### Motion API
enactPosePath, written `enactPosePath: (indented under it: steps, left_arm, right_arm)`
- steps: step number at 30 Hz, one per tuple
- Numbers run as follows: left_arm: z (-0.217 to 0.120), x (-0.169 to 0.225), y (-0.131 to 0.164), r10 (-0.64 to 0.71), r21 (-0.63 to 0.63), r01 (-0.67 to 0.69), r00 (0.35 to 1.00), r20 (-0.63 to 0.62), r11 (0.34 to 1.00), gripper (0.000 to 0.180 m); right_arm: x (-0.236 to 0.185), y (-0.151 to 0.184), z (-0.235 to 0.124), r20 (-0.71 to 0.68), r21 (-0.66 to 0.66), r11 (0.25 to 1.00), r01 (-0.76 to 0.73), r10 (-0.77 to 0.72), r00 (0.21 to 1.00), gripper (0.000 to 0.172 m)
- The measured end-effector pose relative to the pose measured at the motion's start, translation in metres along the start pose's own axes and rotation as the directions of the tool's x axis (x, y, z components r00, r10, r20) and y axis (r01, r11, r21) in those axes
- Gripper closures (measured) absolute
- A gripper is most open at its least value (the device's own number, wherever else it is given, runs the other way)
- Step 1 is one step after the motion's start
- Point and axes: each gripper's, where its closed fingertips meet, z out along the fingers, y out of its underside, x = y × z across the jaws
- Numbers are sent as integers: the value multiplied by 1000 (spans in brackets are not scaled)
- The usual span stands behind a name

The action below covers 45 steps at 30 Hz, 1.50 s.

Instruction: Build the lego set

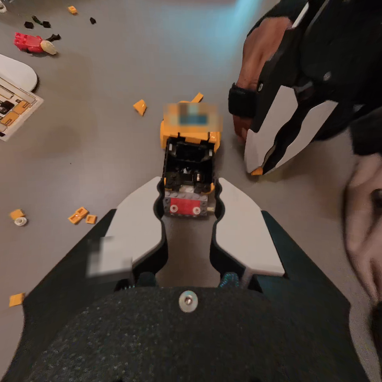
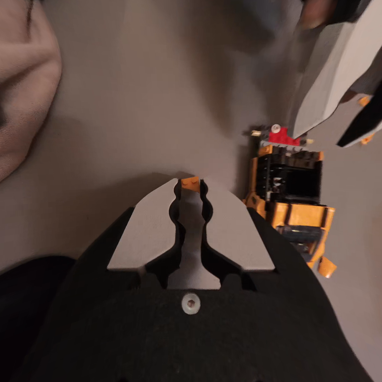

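The left gripper (image 1: 187,193) stands spread around the rear end of the yellow and black brick-built vehicle (image 1: 189,157), grey fingers (image 1: 142,198) flanking its red and grey tail block with a sliver of daylight on each side (nothing pinched, as far as one can see). Out at two o'clock the right gripper (image 1: 257,170) is pinching a small orange plate (image 2: 190,185) between its pads, held by a hand (image 1: 262,51) above the grey table (image 1: 103,144). Further out, loose orange pieces (image 1: 81,215) lie at nine o'clock, a red brick cluster (image 1: 26,42) and an instruction sheet (image 1: 14,109) at ten.
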Motion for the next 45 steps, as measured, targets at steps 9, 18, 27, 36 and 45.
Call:
enactPosePath:
  steps: [9,18,27,36,45]
  left_arm:
    - [26,-3,16,123,-113,-112,988,96,987,110]
    - [31,-2,16,60,-77,-57,997,39,995,120]
    - [11,20,1,-500,-80,509,783,-370,857,122]
    - [7,28,-1,-492,-83,510,756,-432,856,120]
    - [13,40,-1,42,-21,-45,990,-134,999,127]
  right_arm:
    - [-1,4,5,33,-13,998,-60,61,998,148]
    - [41,-6,-41,-170,162,984,-74,102,980,143]
    - [65,-2,-59,-415,83,995,57,-17,910,104]
    - [65,10,-39,-396,-23,999,50,-54,917,123]
    - [56,15,-34,3,-78,995,-67,67,998,123]
